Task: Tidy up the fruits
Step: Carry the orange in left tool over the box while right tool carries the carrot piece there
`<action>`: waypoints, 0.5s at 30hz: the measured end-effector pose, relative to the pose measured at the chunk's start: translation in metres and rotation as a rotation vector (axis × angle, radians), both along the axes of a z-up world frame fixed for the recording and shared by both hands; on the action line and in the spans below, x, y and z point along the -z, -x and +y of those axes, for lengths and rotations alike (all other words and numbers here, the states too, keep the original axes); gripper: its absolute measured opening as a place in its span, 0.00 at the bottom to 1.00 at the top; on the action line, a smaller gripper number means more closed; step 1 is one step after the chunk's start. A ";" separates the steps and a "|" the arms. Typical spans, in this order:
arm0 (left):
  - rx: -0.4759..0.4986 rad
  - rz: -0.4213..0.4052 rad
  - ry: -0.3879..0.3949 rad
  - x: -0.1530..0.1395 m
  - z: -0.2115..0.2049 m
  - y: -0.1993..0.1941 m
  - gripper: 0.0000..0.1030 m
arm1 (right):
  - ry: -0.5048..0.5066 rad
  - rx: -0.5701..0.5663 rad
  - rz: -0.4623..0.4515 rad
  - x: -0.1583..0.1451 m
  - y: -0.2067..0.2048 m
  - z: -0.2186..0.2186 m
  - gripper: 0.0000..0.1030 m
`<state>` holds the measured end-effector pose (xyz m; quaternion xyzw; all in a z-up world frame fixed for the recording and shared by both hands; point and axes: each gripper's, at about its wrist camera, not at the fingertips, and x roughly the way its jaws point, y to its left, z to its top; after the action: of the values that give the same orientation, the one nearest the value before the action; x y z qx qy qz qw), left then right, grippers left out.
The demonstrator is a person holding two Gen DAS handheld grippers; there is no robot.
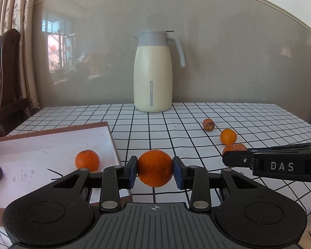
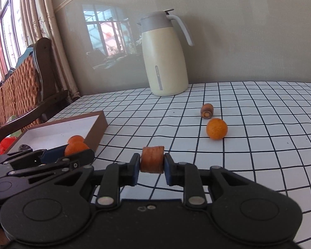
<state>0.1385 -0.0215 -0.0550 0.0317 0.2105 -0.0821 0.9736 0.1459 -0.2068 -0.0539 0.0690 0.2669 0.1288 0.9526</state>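
Left wrist: my left gripper pinches an orange just beside the tray; my right gripper clamps a carrot chunk, probably. I should clear the tray wall, lower, then release inside.

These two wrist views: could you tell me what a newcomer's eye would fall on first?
The orange clamped between the left gripper's fingers, just right of the tray. Next, the carrot chunk pinched in the right gripper. Behind, a tall cream jug stands against the wall on the checked tablecloth.
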 end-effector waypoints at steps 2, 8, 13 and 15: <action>-0.008 -0.006 0.002 -0.002 0.009 0.006 0.35 | 0.001 -0.025 -0.010 -0.003 0.002 0.010 0.15; -0.034 -0.030 0.019 -0.011 0.036 0.021 0.35 | -0.008 -0.104 -0.038 -0.012 0.006 0.039 0.15; -0.090 -0.052 0.040 -0.017 0.063 0.028 0.35 | -0.024 -0.157 -0.069 -0.019 0.007 0.061 0.15; -0.115 -0.060 0.049 -0.019 0.074 0.029 0.35 | -0.034 -0.175 -0.081 -0.021 0.006 0.069 0.15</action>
<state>0.1096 0.0521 -0.0360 -0.0021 0.1807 -0.0301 0.9831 0.1398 -0.1379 -0.0327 0.0563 0.2309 0.2186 0.9464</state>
